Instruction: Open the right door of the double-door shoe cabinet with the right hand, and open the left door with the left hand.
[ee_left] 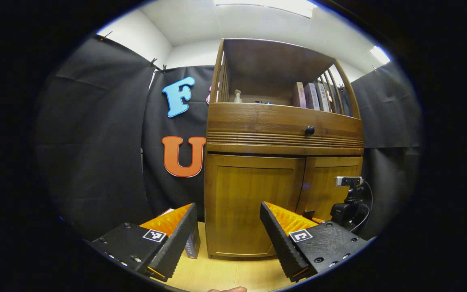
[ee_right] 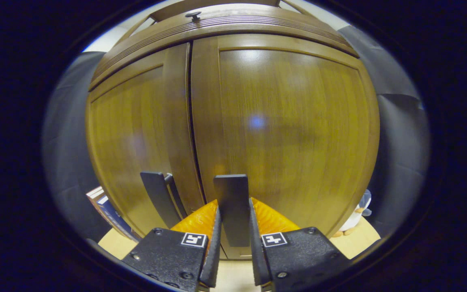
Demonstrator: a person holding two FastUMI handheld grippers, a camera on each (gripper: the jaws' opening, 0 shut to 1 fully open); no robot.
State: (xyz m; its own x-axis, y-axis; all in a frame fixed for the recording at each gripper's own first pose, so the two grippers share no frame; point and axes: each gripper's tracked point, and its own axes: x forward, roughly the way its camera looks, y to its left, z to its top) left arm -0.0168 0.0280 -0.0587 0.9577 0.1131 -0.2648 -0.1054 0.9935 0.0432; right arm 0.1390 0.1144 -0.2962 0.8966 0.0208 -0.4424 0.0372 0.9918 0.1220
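Observation:
The wooden shoe cabinet stands ahead on a light wooden surface, and both doors look shut. In the left gripper view my left gripper (ee_left: 228,205) is open and held back from the left door (ee_left: 253,202), touching nothing. The right door (ee_left: 330,178) lies beyond it, with my right gripper (ee_left: 310,213) low against it. In the right gripper view the right gripper (ee_right: 234,205) is shut on the right door handle (ee_right: 231,190), a flat dark upright bar on the right door (ee_right: 290,121). The left door handle (ee_right: 158,198) stands just left of the seam on the left door (ee_right: 132,134).
Above the doors is a drawer with a black knob (ee_left: 309,130). An open shelf holds books (ee_left: 310,95) and a small bottle (ee_left: 237,96). A book (ee_left: 193,245) leans at the cabinet's left foot. A small plush toy (ee_right: 355,219) sits at its right foot.

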